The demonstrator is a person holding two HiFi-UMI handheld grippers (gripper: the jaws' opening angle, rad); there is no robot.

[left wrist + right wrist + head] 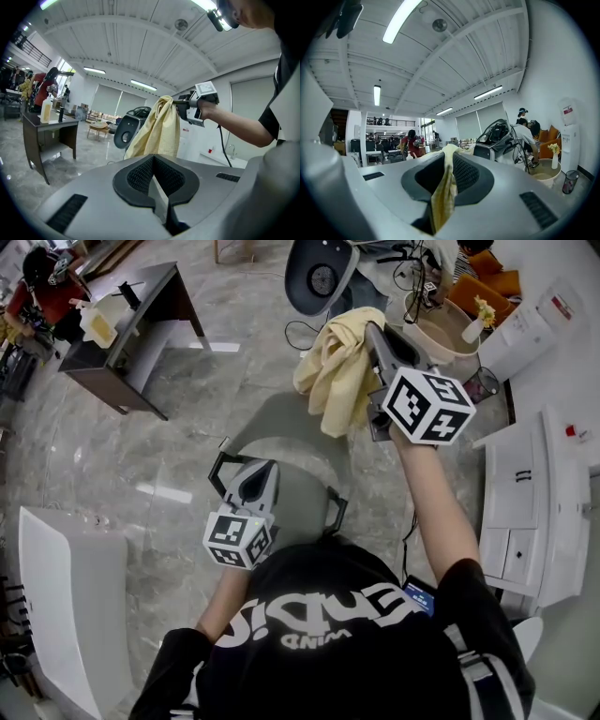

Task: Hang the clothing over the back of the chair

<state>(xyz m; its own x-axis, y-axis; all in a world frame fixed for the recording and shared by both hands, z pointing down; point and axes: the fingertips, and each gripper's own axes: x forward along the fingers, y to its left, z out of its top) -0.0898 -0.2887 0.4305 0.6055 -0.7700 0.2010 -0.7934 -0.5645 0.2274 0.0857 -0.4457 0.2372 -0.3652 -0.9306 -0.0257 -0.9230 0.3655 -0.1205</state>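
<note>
The yellow clothing (336, 371) hangs in a loose bunch from my right gripper (375, 331), which is shut on its top edge and held out level at the upper right. In the right gripper view the cloth (443, 197) is pinched between the pads of that gripper (447, 157). My left gripper (253, 472) is lower and closer to the body, shut with nothing in it, over a grey chair (291, 442) with black armrests. From the left gripper view, past my left gripper (154, 161), the cloth (157, 131) dangles under the right gripper (182, 104).
A second grey chair (319, 277) with a round hole in its back stands beyond the cloth. A dark desk (131, 329) is at the far left, a white cabinet (525, 512) at the right, a round tub (455, 334) behind. People stand in the background.
</note>
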